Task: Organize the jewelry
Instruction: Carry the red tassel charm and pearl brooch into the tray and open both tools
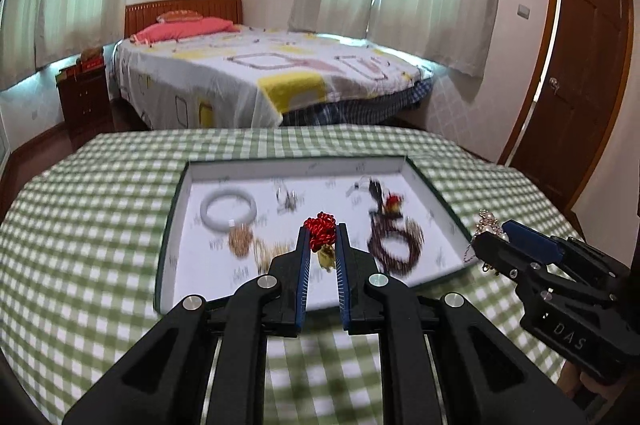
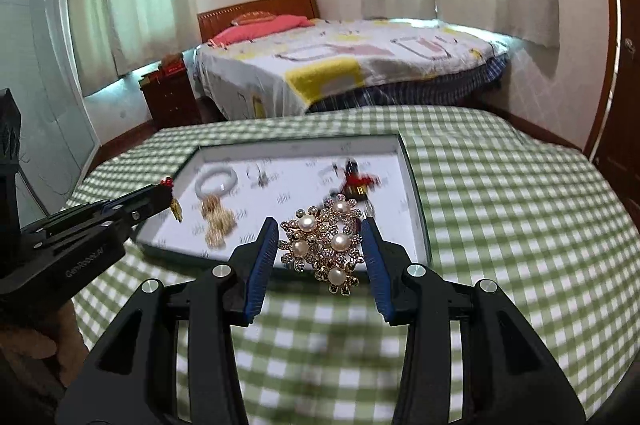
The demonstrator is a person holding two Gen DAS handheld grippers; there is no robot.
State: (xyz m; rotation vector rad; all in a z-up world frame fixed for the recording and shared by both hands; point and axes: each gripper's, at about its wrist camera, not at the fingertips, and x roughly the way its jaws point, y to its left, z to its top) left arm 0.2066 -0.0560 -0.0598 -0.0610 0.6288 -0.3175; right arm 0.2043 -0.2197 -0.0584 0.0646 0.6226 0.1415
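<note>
My left gripper point(image 1: 322, 228) is shut on a red knotted cord ornament point(image 1: 320, 231), and a small gold charm point(image 1: 326, 259) hangs below it over the tray. The right gripper point(image 2: 320, 223) is shut on a gold flower piece set with pearls point(image 2: 324, 245), held above the tray's near right corner. The tray point(image 1: 440, 203) is a shallow white box with a dark green rim. It holds a white bangle point(image 1: 228, 211), gold chains point(image 1: 244, 243), small silver pieces point(image 1: 288, 201), a dark bead bracelet point(image 1: 396, 245) and a red-and-black ornament point(image 1: 390, 203). Each gripper shows in the other's view, the right gripper point(image 1: 490, 235) and the left gripper point(image 2: 162, 191).
The tray sits on a table covered by a green-and-white checked cloth point(image 2: 500, 205). Beyond the table stand a bed point(image 1: 260, 77) with a patterned sheet, a dark wooden nightstand point(image 1: 84, 97) at the left and a brown door point(image 1: 576, 73) at the right.
</note>
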